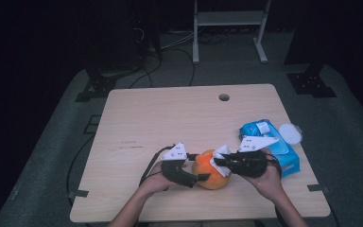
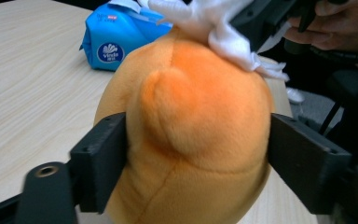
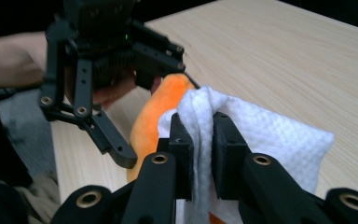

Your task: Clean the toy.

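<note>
Now we have the pale wooden table under a round orange plush toy near its front edge, and our left gripper straddles the toy, its jaws against both flanks. Our right gripper is clamped on a white textured wipe draped over the toy's top, beside the blue wipes pack.

Orange plush toy between apparently touching jaws

Black hand-held grippers, brass-ringed jaw screws, grey three-cornered top plates, black cables.
</note>
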